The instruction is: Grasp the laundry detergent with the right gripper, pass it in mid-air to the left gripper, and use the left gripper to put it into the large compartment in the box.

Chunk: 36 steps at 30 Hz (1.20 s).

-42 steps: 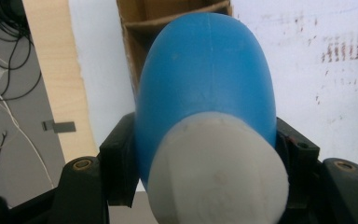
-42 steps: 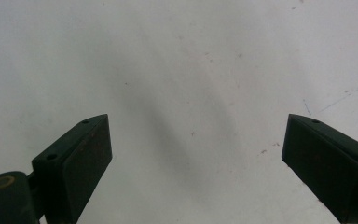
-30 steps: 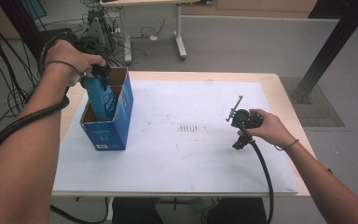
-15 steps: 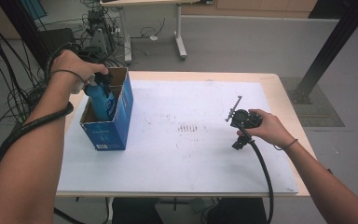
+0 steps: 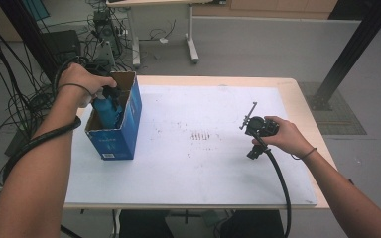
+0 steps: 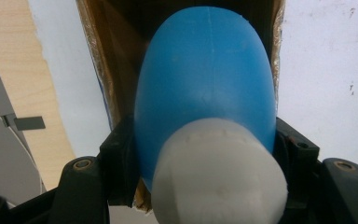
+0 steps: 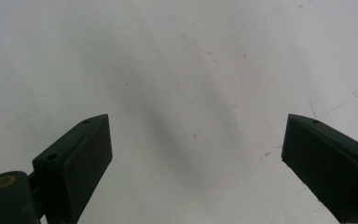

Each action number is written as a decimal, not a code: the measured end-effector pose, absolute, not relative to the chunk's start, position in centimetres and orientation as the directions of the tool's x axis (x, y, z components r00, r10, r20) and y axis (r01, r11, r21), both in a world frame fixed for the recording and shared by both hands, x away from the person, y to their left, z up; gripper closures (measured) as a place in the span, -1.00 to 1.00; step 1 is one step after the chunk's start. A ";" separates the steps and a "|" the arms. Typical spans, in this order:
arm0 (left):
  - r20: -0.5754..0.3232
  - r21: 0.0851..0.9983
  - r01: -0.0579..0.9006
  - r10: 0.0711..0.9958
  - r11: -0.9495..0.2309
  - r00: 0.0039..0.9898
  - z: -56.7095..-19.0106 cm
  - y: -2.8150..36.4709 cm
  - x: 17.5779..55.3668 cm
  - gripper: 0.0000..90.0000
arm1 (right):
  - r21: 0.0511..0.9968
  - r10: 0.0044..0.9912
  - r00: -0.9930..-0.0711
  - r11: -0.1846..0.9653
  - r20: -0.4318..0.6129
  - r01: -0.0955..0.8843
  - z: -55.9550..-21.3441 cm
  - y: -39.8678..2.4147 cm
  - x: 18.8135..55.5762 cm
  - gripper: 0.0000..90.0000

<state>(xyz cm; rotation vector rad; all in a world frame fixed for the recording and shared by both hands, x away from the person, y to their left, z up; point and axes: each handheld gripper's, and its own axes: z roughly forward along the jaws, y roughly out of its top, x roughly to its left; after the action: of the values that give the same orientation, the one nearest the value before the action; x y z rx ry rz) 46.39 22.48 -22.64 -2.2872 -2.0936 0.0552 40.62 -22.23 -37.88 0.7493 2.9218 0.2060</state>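
Left gripper (image 6: 205, 154) first: its two black jaws are clamped on either side of a blue plastic bottle with a white cap (image 6: 205, 93), pressed against the body just behind the cap. In the left gripper view the bottle points down into the brown inside of an open blue cardboard box (image 6: 98, 79), so the bottle sits partly inside that box while gripped. From the high view, the left hand (image 5: 82, 82) is bent over the box's far end, forearm running up from the bottom left, black cable looped around the wrist area, and the bottle (image 5: 106, 111) stands between the box walls (image 5: 129, 119).

Over to the right gripper (image 7: 196, 154): jaws spread wide apart, nothing between them, just the white sheet covering the table (image 7: 177, 60) beneath. In the high view the right hand (image 5: 283, 136) rests low over the sheet (image 5: 188, 163), well apart from the box, holding its gripper (image 5: 250, 119) pointed towards the far left.

The count: one bottle, one box, two grippers, one white-covered wooden table.
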 end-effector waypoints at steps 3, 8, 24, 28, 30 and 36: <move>-0.002 -0.057 0.994 0.996 -0.088 0.088 -23.1 22.5 46.4 -0.17 | 0.157 0.484 -0.871 0.869 -0.085 0.468 -37.9 -22.2 40.6 -0.82; -0.006 -0.064 0.994 0.996 -0.088 0.087 -23.9 22.7 46.4 -0.17 | 0.154 0.484 -0.871 0.870 -0.087 0.468 -37.8 -22.1 40.6 -0.82; 0.002 -0.089 0.992 0.996 -0.090 0.091 -25.7 22.7 46.3 -0.17 | 0.154 0.485 -0.871 0.869 -0.078 0.470 -38.1 -22.1 40.7 -0.82; 0.002 -0.098 0.991 0.996 -0.090 0.090 -26.2 22.7 46.3 -0.17 | 0.155 0.486 -0.870 0.868 -0.077 0.471 -38.1 -22.0 40.7 -0.82; 0.003 -0.097 0.991 0.996 -0.089 0.090 -26.4 22.7 46.3 -0.17 | 0.153 0.485 -0.871 0.869 -0.074 0.471 -38.1 -22.0 40.7 -0.82; 0.007 -0.098 0.991 0.996 -0.093 0.094 -26.5 22.5 46.2 -0.17 | 0.153 0.486 -0.871 0.868 -0.072 0.472 -38.2 -21.9 40.7 -0.82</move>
<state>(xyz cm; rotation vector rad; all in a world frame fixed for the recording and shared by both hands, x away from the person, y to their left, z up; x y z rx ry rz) 46.23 22.50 -26.53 -2.2645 -2.0621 0.0929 40.68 -21.95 -38.18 0.7534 2.9318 0.1986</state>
